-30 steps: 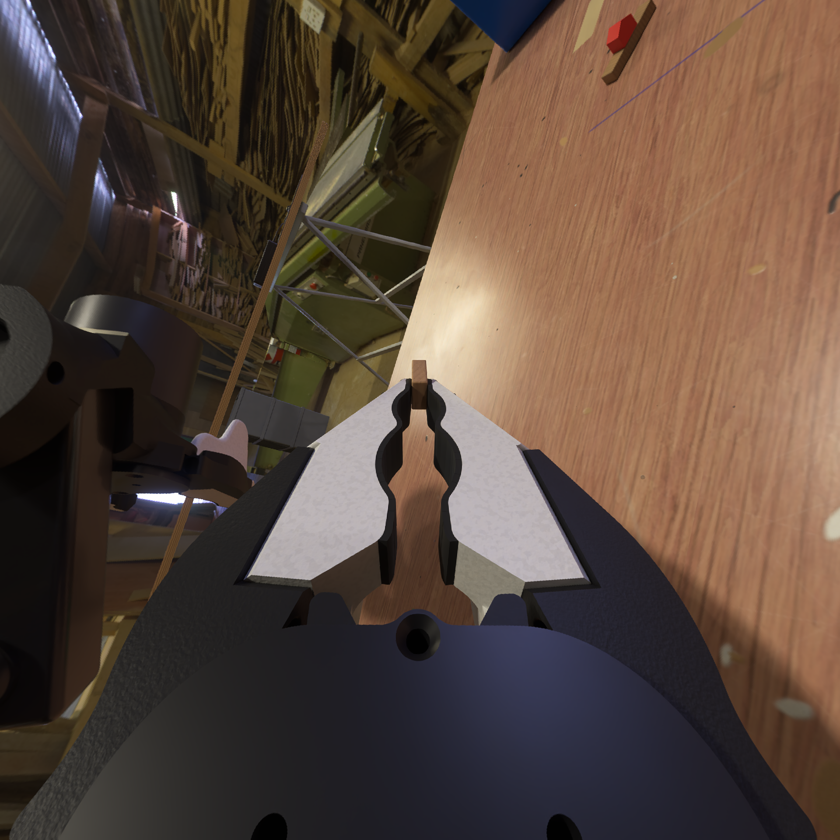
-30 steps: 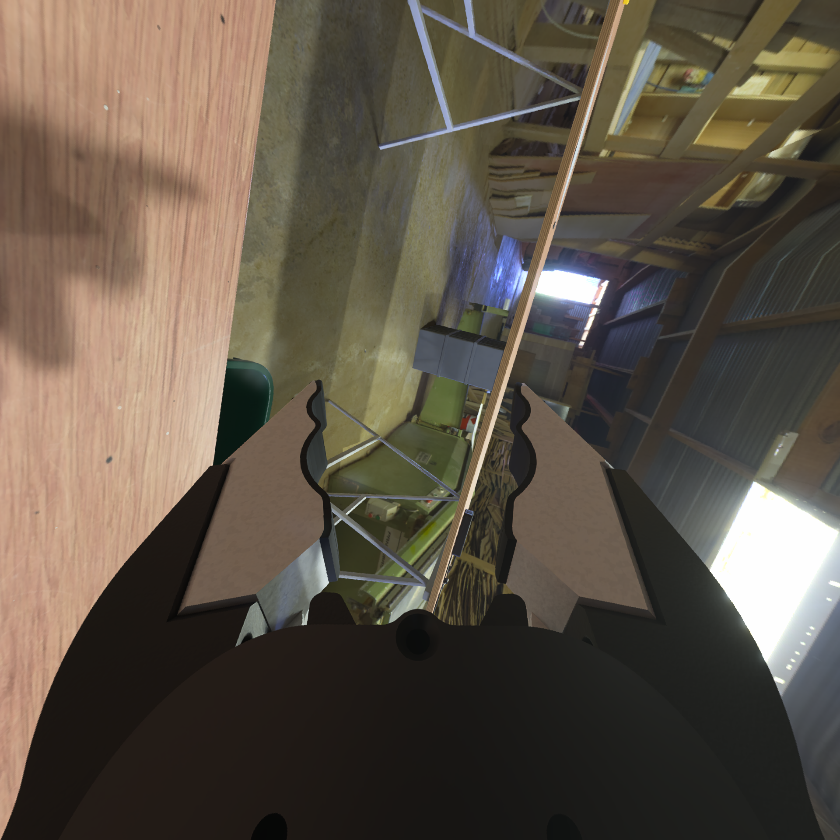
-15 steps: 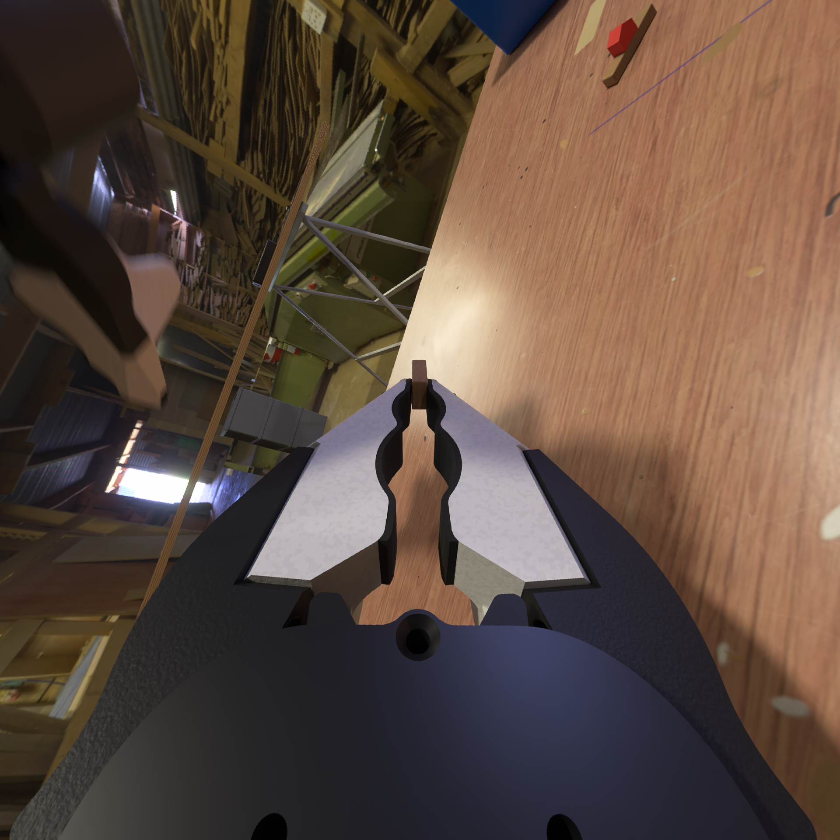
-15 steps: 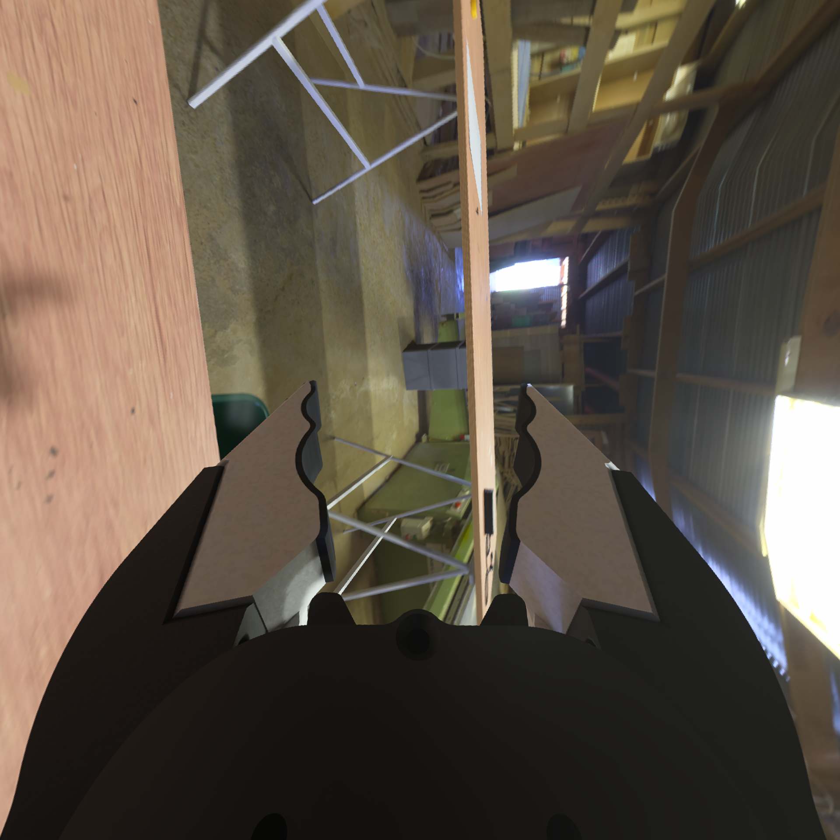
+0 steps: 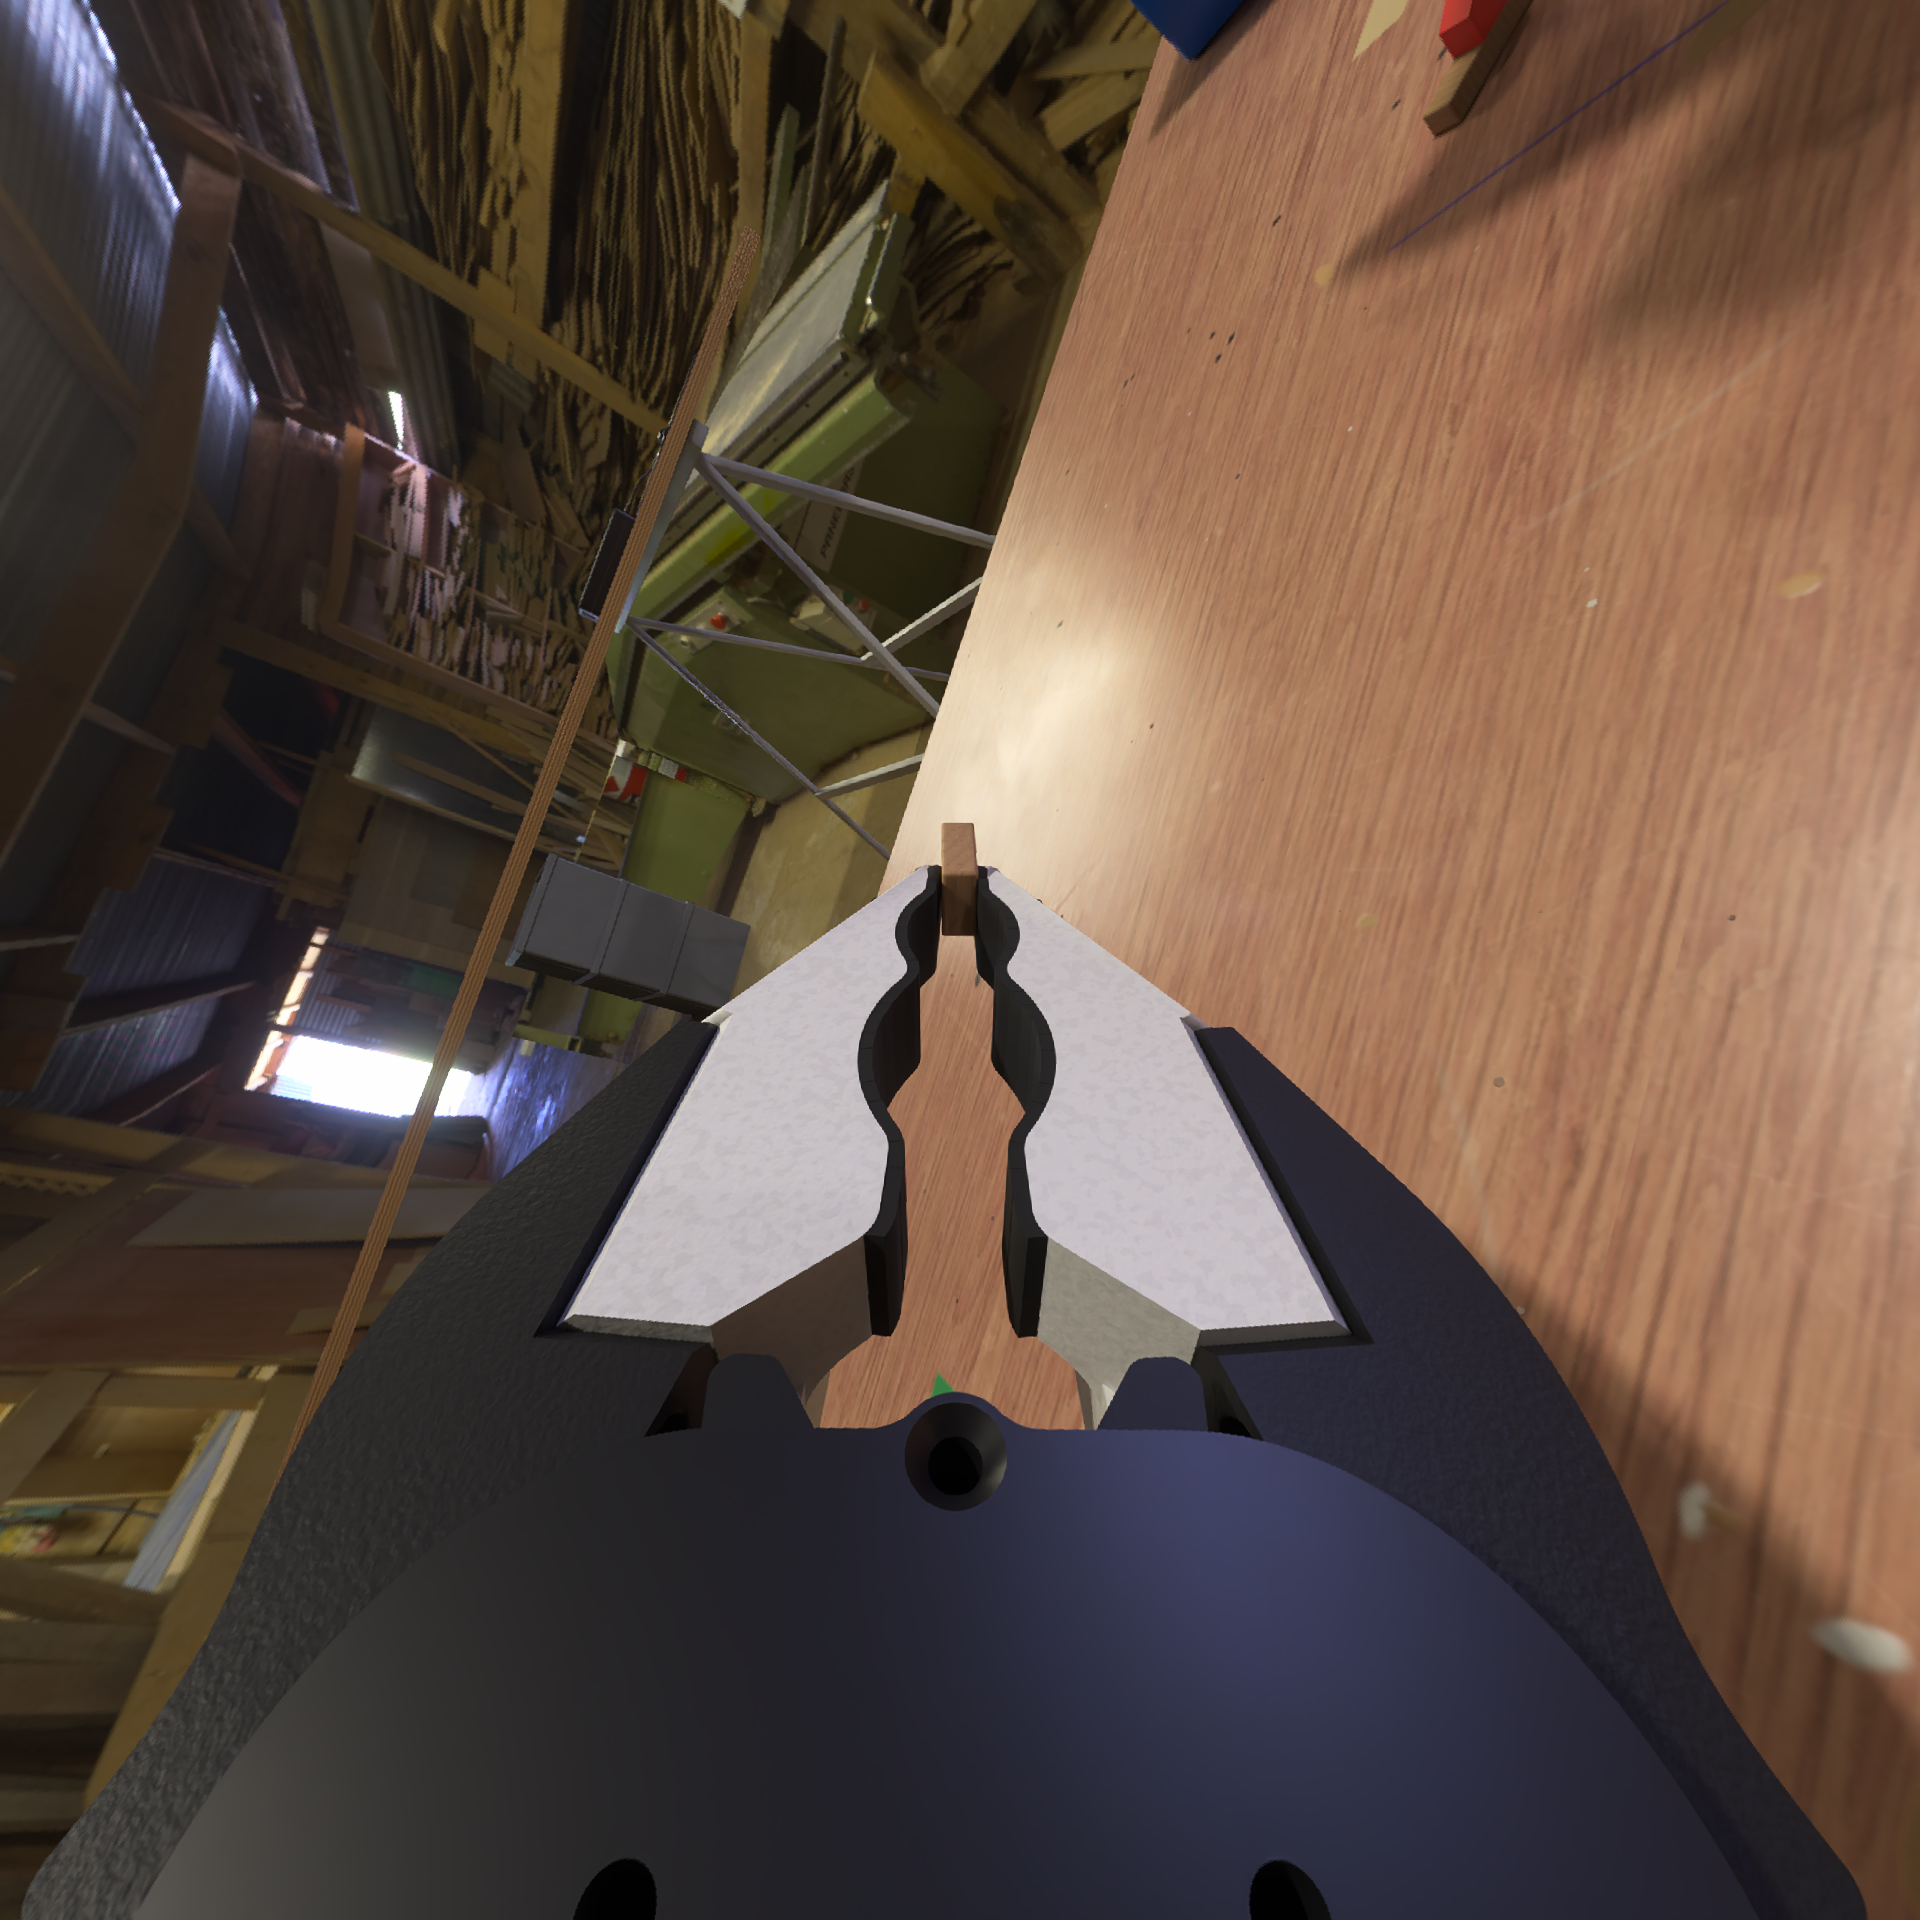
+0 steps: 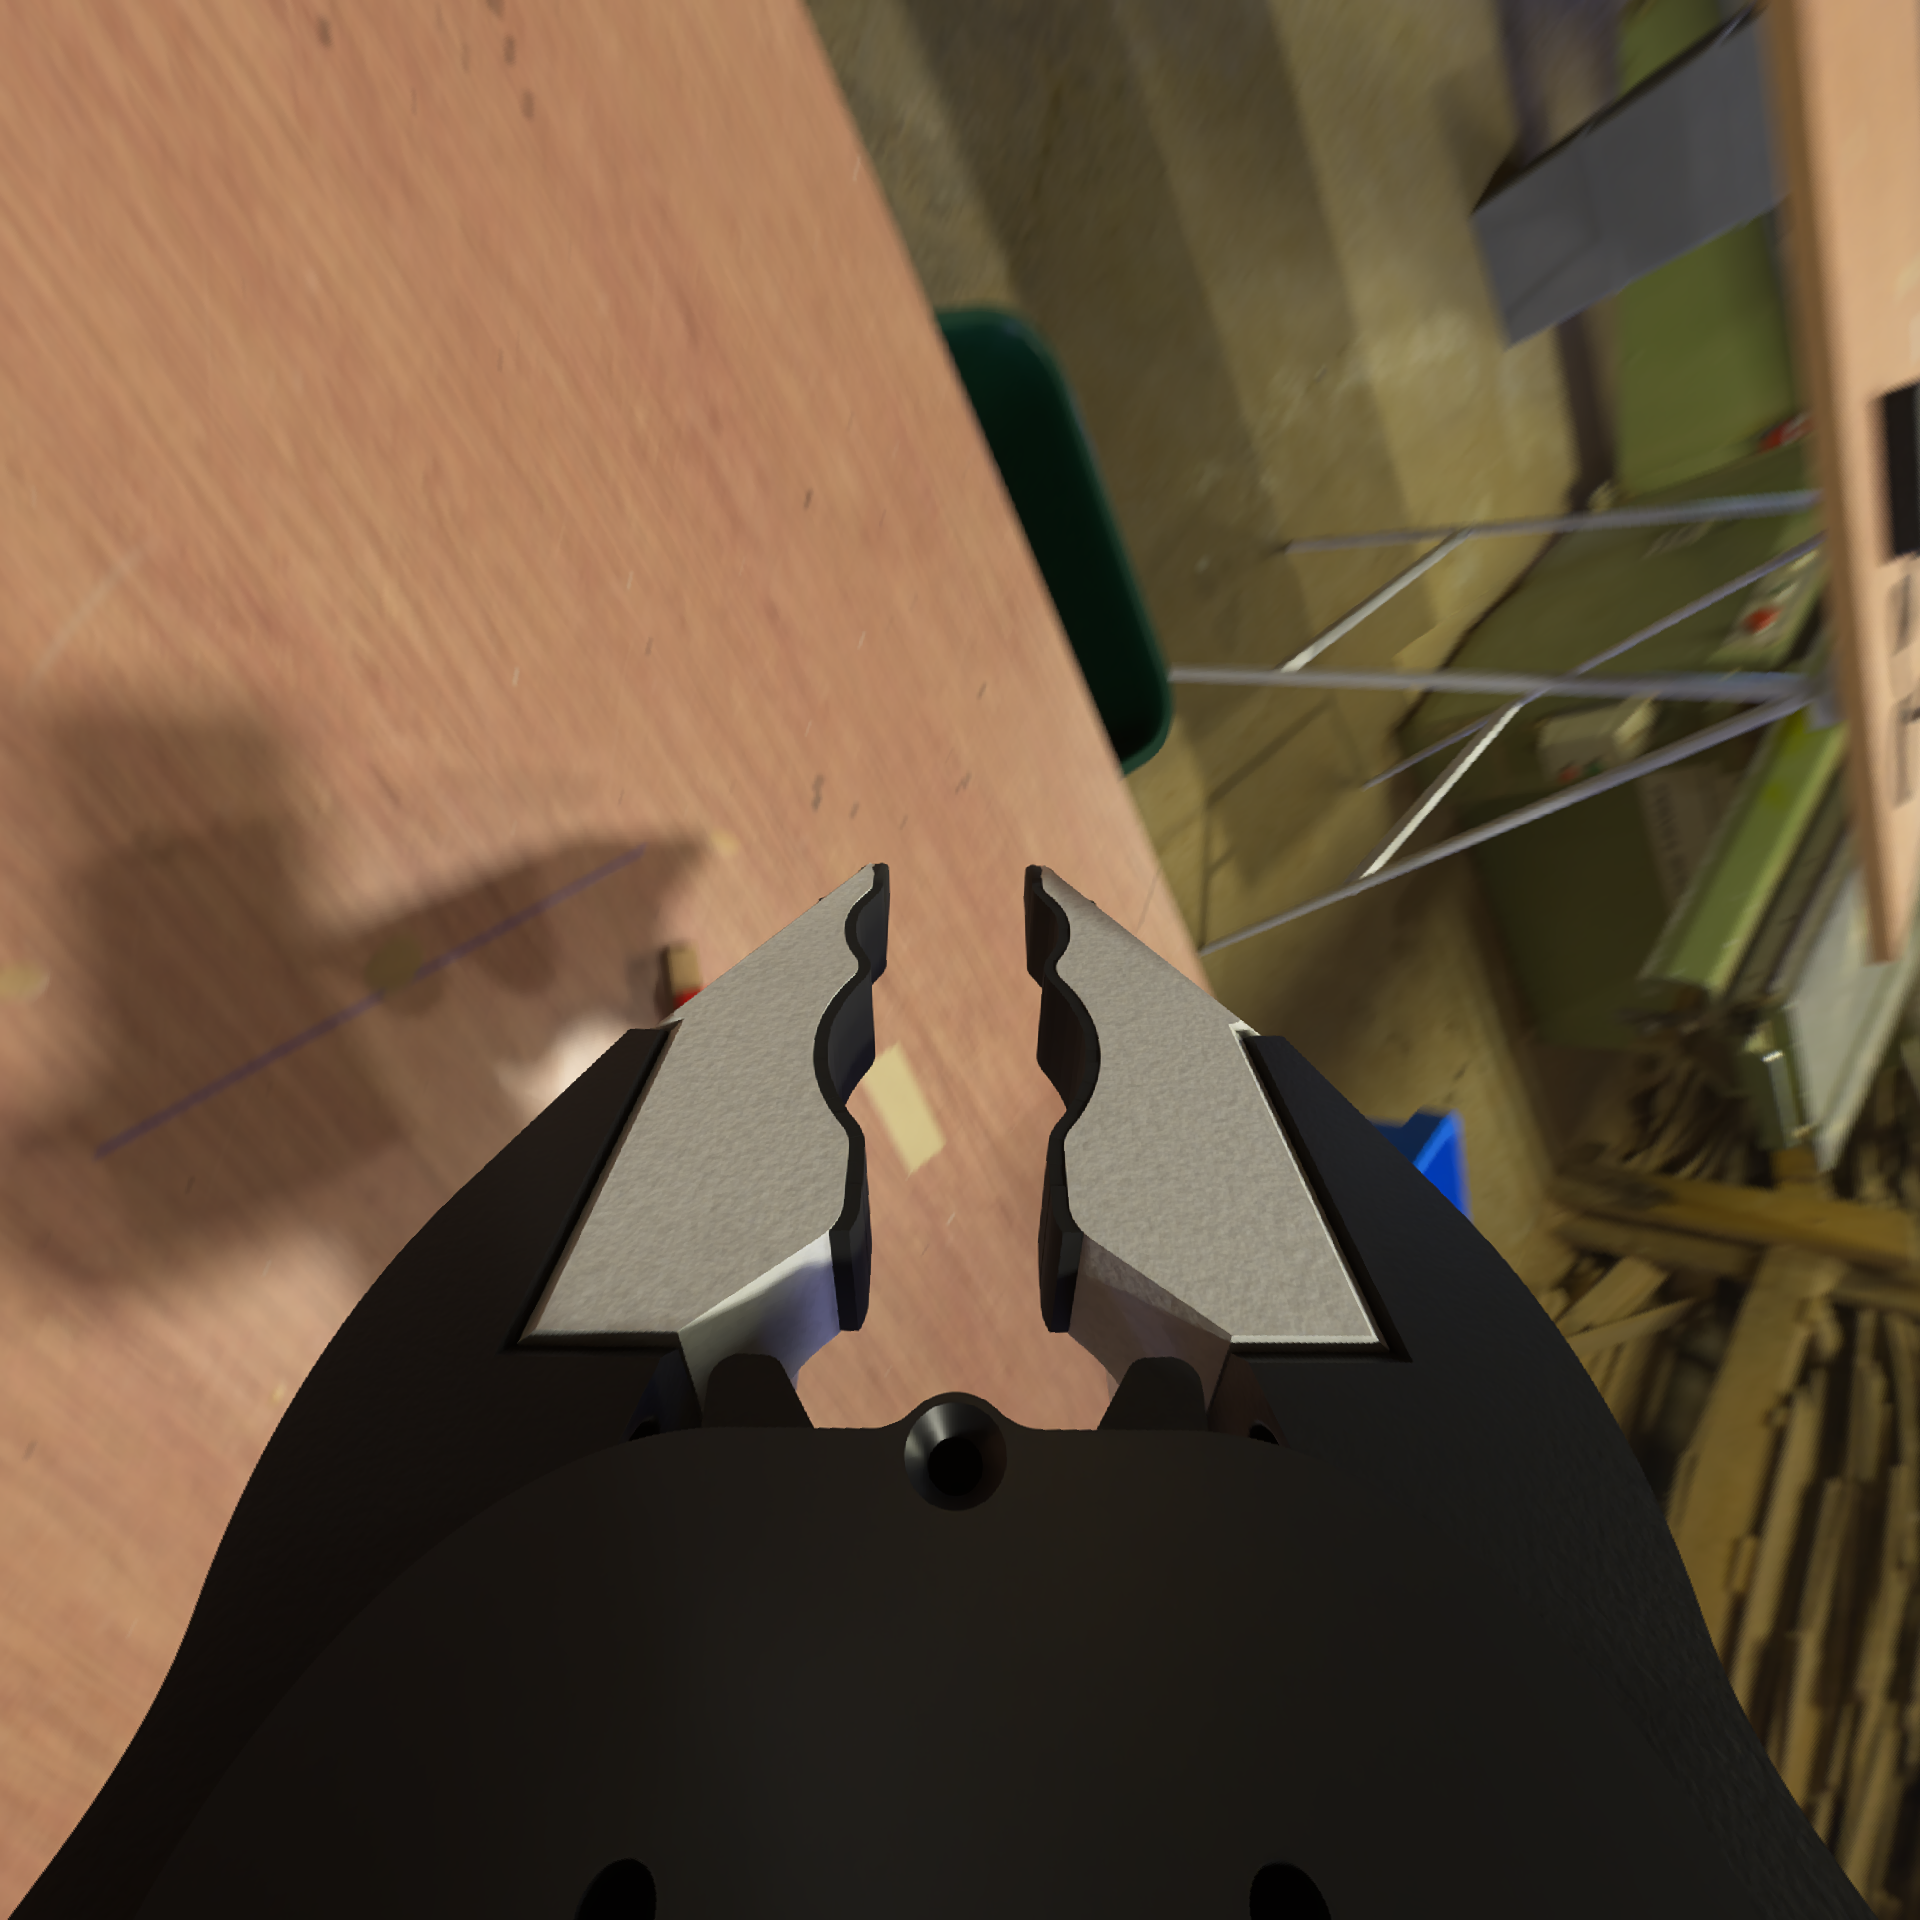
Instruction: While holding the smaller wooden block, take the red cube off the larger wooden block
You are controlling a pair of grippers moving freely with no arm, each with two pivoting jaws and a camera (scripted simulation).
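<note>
While the left gripper [image 5: 958,902] kept its jaws clamped on the smaller wooden block [image 5: 957,878], the red cube [image 5: 1473,23] sat on the larger wooden block [image 5: 1463,83] far off at 1 o'clock on the bench [image 5: 1455,727]. Right gripper [image 6: 956,894] hung over the bench, jaws apart and empty.

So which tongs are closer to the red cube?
Right, most likely. The right tongs hover open with the red cube just peeking beside them; the left tongs grip the smaller wooden block, far across the table.

Both wrist cams tilted, facing along shared tabletop [image 5: 1455,831].
</note>
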